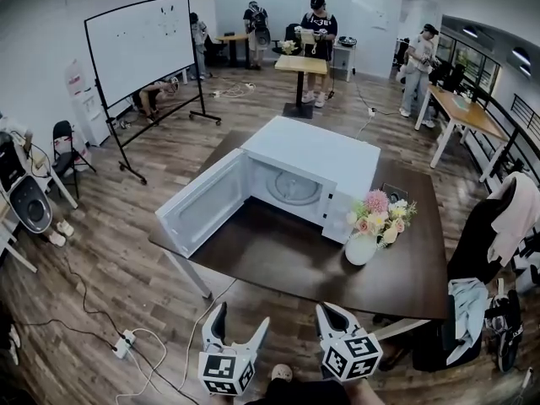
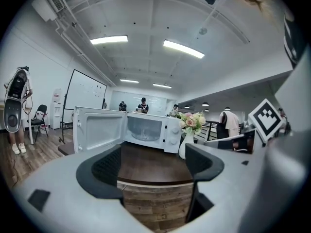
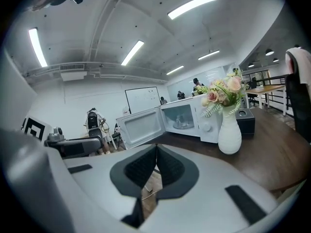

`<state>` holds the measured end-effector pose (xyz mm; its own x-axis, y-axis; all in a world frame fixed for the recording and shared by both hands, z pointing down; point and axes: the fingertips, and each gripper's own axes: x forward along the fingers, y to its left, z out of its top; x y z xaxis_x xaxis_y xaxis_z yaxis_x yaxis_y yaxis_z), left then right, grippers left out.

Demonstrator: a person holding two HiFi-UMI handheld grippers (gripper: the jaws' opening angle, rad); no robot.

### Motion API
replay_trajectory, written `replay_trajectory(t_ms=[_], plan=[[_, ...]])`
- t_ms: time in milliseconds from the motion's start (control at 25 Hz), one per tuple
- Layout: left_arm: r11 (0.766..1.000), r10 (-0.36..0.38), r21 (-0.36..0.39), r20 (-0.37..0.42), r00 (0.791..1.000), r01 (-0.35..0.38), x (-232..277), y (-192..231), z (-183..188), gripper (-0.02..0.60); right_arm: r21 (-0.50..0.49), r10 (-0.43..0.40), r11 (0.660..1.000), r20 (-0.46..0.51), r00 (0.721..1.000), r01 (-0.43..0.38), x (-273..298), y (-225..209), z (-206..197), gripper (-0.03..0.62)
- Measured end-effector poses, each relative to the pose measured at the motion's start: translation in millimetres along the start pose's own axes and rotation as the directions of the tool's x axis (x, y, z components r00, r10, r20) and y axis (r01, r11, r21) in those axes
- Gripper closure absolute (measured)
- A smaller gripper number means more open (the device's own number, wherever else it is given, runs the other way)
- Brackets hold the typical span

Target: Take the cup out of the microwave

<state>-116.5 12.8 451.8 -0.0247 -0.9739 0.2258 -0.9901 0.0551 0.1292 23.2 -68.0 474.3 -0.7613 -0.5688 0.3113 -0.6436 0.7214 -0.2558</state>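
- Left hand-held gripper (image 2: 153, 166): jaws wide apart, nothing between them. Right hand-held gripper (image 3: 156, 166): pads pressed together, empty.
- Cup (image 3: 180, 120): looks like clear glass. It sits on the turntable inside the microwave (image 1: 312, 154), whose door (image 1: 202, 201) is swung fully open to the left.
- Both of my hand-held grippers are low and off the near edge of the bench (image 1: 278, 264), well apart from the microwave. I'd say the reach hasn't begun.
- How I'd do it: go in with the left one, since it's already open. Come level and straight into the cavity, staying right of the door, and close on the cup wall mid-height. Clear glass is likely slippery, so grip firmly, lift just off the turntable and draw straight back.
- Using the right one means opening it first and skirting the vase (image 1: 361, 247) of flowers, which stands just beside the microwave's front right corner and could tip.
- View differences: the head view shows the layout and the turntable, but I can't make out the cup there. The gripper views look into the cavity and show it, and they show each jaw state plainly.
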Motion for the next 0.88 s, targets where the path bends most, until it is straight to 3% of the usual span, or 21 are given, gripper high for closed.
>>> replay_trajectory(t_ms=[320, 880], plan=[[1.000, -0.009, -0.002, 0.002, 1.000, 0.009, 31, 13, -1, 0.193, 0.005, 0.006, 1.000, 0.002, 1.000, -0.006, 31, -11, 2, 0.602], [0.999, -0.046, 0.001, -0.037, 0.998, 0.046, 44, 5, -9, 0.193, 0.058, 0.004, 0.998, -0.029, 1.000, -0.003, 31, -10, -13, 0.602]])
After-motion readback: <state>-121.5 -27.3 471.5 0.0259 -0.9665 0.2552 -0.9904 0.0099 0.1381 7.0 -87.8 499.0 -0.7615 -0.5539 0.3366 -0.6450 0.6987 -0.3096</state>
